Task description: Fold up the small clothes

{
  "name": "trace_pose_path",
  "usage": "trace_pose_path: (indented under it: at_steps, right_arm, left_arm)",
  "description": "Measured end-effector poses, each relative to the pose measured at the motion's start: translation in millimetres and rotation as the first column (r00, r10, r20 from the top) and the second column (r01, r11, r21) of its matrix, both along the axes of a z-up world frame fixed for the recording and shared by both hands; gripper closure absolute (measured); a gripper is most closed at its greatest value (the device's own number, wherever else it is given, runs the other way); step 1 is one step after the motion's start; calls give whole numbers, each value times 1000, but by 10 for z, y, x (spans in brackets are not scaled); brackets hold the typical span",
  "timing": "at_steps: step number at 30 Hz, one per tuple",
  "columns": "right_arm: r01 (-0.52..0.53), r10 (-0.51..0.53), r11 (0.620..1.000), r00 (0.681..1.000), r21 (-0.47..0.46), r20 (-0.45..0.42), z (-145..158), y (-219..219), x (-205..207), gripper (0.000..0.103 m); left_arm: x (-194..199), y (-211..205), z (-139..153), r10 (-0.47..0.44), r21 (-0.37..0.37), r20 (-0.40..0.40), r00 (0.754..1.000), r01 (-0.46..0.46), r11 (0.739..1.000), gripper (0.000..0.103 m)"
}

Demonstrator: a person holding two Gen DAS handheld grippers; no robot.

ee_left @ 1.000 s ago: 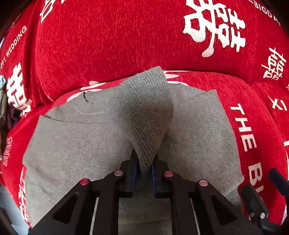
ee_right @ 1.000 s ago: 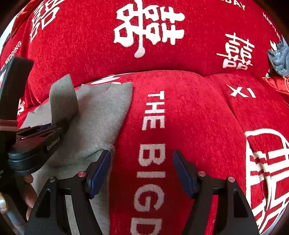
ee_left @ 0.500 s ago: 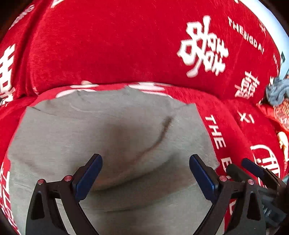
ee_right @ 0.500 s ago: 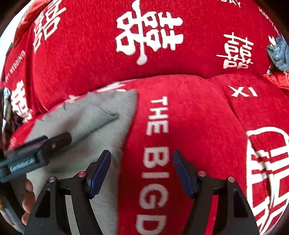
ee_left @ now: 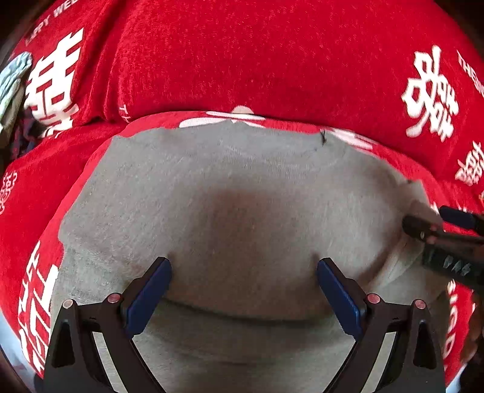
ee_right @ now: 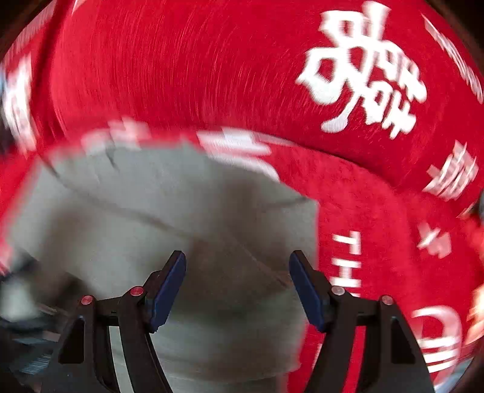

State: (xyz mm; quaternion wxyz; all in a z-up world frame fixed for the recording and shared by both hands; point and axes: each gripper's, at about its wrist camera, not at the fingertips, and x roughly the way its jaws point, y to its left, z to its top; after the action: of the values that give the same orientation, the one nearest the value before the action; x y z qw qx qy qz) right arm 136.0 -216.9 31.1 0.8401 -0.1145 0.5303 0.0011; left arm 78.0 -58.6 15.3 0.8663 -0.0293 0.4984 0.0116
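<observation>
One soft grey knit garment (ee_left: 230, 211) sprawls across the red sofa (ee_left: 242, 60), light and floppy, best pinched at an edge, while left gripper (ee_left: 243, 290) and right gripper (ee_right: 237, 284) hover released, jaws empty.

White print is showing on the red cover (ee_left: 242, 60), nothing else readable. Left wrist view: big double-happiness char. (ee_left: 429, 93) is sitting at right, w/ a smaller one below it; top left is reading partly "...PPY WE..." (ee_left: 51, 24), cut off. Right wrist view, blurred: "TH..." (ee_right: 348, 254) is running down the seat part, rest smeared; another double-happiness char. (ee_right: 363, 72) is standing on the upper part.
</observation>
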Motion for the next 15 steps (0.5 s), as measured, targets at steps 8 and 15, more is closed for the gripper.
trace_pose_path:
  at_steps: [8, 15]
  right_arm:
    - [10, -7, 997, 999, -74, 43, 47, -423, -901, 29]
    - [4, -35, 982, 986, 188, 160, 322, -198, -831, 28]
  left_arm:
    - [-265, 16, 154, -140, 2, 57, 989, 140, 990, 6]
    - [-72, 239, 219, -55, 20, 55, 997, 54, 998, 6]
